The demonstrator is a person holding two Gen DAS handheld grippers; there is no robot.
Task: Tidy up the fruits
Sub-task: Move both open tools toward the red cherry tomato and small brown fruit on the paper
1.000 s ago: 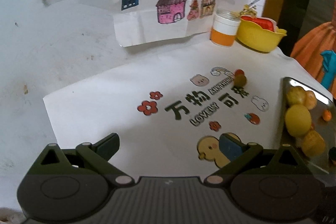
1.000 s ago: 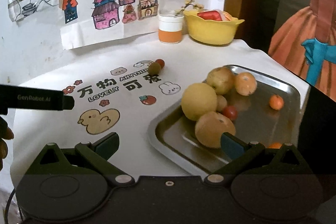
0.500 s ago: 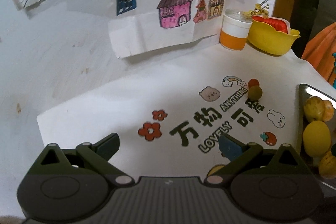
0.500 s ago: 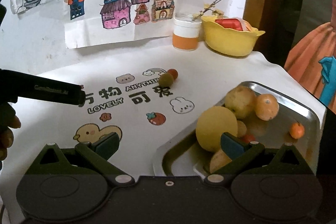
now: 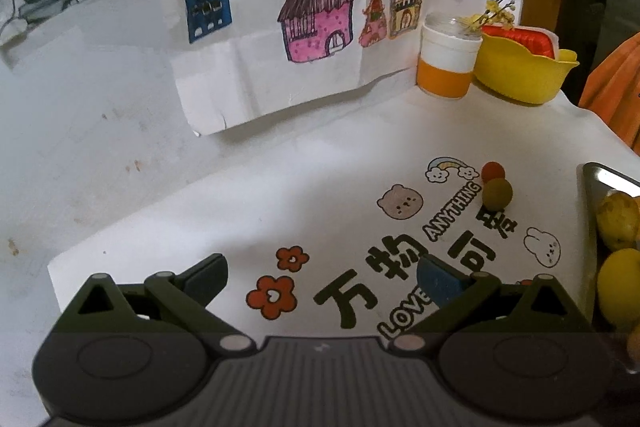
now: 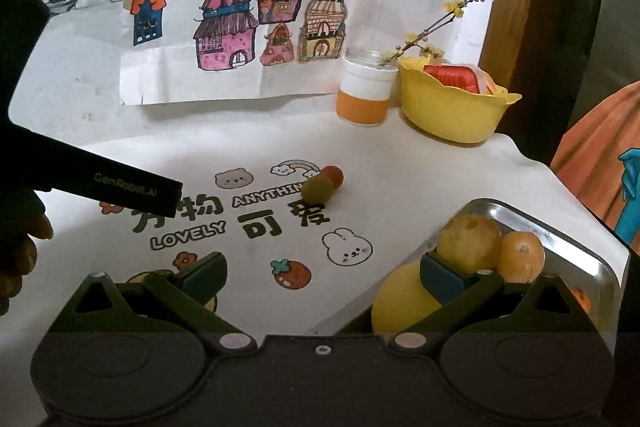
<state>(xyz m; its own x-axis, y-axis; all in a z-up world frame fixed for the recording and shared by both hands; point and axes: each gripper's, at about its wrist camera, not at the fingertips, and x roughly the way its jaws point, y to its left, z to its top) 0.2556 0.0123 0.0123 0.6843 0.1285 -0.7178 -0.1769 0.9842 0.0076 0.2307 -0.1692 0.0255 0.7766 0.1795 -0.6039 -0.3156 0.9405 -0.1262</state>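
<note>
Both grippers hover with jaws apart, holding nothing: left gripper over the printed mat, right gripper at the metal tray's near-left edge. Fruits crowd the tray; an olive-green fruit touches a red fruit on open mat

Fruits in tray, right.

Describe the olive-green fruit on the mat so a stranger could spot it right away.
Find the white printed mat, then its rainbow cartoon. Two small round fruits touch just right of it; the olive-green fruit is the nearer, duller one, in front of the small red fruit.
</note>
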